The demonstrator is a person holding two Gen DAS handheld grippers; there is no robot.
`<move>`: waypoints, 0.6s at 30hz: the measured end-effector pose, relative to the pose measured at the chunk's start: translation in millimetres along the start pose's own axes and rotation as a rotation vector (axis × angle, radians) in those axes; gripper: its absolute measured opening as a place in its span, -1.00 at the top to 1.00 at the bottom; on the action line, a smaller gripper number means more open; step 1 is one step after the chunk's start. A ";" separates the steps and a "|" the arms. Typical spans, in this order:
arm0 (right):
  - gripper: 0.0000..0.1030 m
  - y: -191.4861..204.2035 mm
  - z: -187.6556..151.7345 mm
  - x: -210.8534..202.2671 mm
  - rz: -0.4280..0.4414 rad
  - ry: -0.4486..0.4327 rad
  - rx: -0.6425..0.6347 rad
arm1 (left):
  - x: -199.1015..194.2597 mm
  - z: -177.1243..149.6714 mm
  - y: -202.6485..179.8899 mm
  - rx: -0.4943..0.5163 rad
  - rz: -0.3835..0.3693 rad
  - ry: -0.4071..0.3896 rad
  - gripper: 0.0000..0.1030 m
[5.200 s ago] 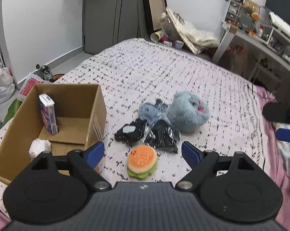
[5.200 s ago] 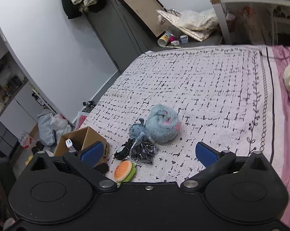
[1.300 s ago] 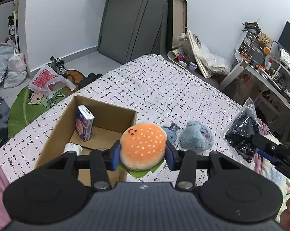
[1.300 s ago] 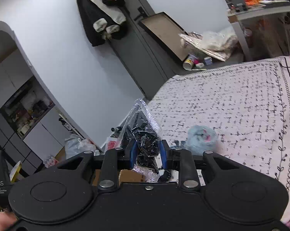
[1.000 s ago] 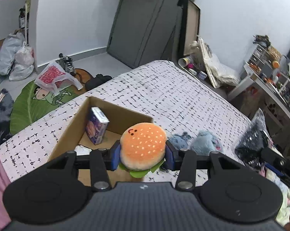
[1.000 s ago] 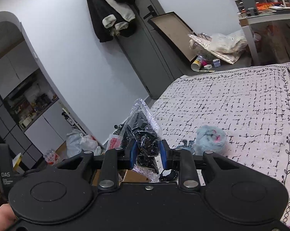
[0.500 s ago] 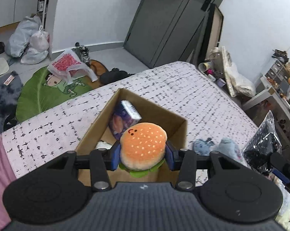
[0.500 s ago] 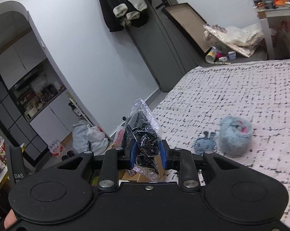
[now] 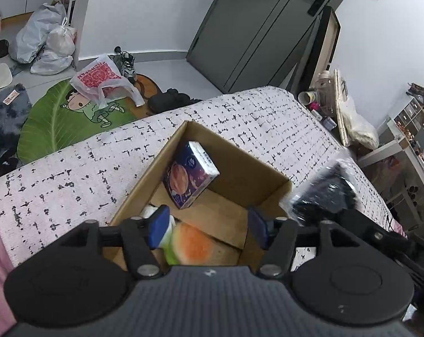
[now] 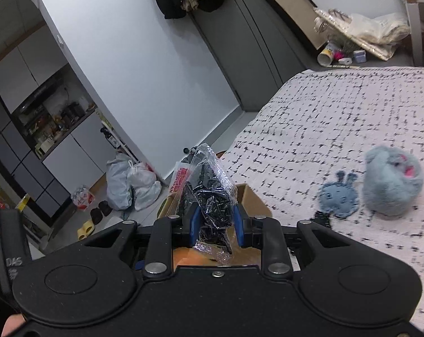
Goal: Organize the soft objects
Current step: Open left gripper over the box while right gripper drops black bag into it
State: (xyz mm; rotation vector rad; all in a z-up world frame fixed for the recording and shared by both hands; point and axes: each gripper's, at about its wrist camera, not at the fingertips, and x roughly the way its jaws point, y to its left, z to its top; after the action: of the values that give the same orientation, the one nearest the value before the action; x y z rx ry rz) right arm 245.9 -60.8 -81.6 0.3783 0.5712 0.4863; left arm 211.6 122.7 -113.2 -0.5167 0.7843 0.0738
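Note:
My left gripper [image 9: 207, 227] is open above the cardboard box [image 9: 240, 165]. The burger plush [image 9: 190, 243] is blurred below its jaws, inside the box. My right gripper [image 10: 215, 226] is shut on a clear bag of black items [image 10: 210, 196], held over the box's corner [image 10: 251, 196]; the bag also shows in the left wrist view [image 9: 325, 193]. A big fluffy blue plush [image 10: 390, 179] and a small flat blue plush [image 10: 338, 196] lie on the bed to the right.
The box stands on a patterned bedspread [image 9: 71, 168] near the bed's edge and holds a purple carton [image 9: 189, 178] and a white item [image 9: 150, 210]. The floor left has a green mat [image 9: 57, 118] and plastic bags [image 9: 46, 39]. A black item [image 10: 321, 219] lies by the small plush.
My left gripper opened and let go of the burger plush, which dropped into the box. My right gripper moved with the bag toward the box.

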 end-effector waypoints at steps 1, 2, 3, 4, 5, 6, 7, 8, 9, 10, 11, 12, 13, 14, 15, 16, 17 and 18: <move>0.51 -0.2 -0.3 3.2 0.007 -0.006 0.010 | 0.6 0.0 -0.1 0.006 0.000 -0.002 -0.26; 0.50 -0.6 -0.6 5.9 0.013 -0.013 0.020 | 1.8 0.3 -0.8 0.015 -0.001 -0.001 -0.26; 0.45 -1.7 -1.3 9.4 0.019 -0.014 0.027 | 2.5 0.0 -0.9 0.023 -0.003 -0.001 -0.26; 0.38 -2.8 -1.9 12.7 0.012 -0.006 0.031 | 3.2 -0.6 -0.9 0.031 -0.004 -0.001 -0.26; 0.27 -3.6 -1.9 15.6 0.006 0.006 0.032 | 4.1 -1.2 -1.1 0.037 -0.006 0.001 -0.26; 0.20 -4.3 -3.2 16.4 0.004 0.019 0.032 | 5.5 -0.9 -1.2 0.040 -0.007 0.005 -0.26; 0.12 -4.1 -4.2 15.3 0.005 0.021 0.028 | 6.6 -0.7 -1.6 0.040 -0.007 0.011 -0.26; 0.05 -3.4 -4.4 13.1 0.002 0.021 0.021 | 7.1 -0.4 -2.1 0.037 -0.007 0.013 -0.26; 0.03 -2.5 -4.1 10.2 -0.004 0.021 0.014 | 7.2 0.0 -2.3 0.033 -0.009 0.015 -0.27; 0.00 -2.6 -2.6 7.0 -0.007 0.020 0.008 | 6.8 0.6 -3.9 0.031 -0.011 0.014 -0.27; -0.02 -2.7 -0.9 4.2 -0.011 0.020 0.007 | 6.1 0.9 -4.8 0.033 -0.016 0.010 -0.31; -0.03 -3.8 0.8 1.2 -0.018 0.021 0.007 | 5.1 0.7 -6.1 0.039 -0.020 0.005 -0.45; -0.05 -4.2 2.7 -3.3 -0.035 0.025 0.004 | 3.6 0.4 -8.4 0.049 -0.024 -0.003 -0.50; -0.10 -4.6 4.3 -5.8 -0.052 0.029 -0.001 | 2.6 -0.1 -10.5 0.058 -0.026 -0.010 -0.56; -0.14 -5.3 6.5 -10.0 -0.073 0.032 -0.005 | 1.4 -0.3 -12.5 0.067 -0.029 -0.012 -0.60; -0.21 -6.6 7.7 -14.1 -0.093 0.034 -0.005 | 0.8 0.0 -14.6 0.075 -0.032 -0.008 -0.61; -0.28 -8.2 9.7 -18.7 -0.117 0.039 -0.001 | 0.2 0.4 -17.0 0.081 -0.035 0.000 -0.62; -0.32 -10.3 12.1 -24.7 -0.141 0.045 0.005 | -0.9 0.1 -19.7 0.088 -0.038 0.005 -0.62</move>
State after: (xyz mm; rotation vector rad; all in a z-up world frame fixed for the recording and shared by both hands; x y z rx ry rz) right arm 238.3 -84.9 -66.6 0.3303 0.6381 0.3582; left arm 216.0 105.6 -104.4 -0.4483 0.7783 0.0026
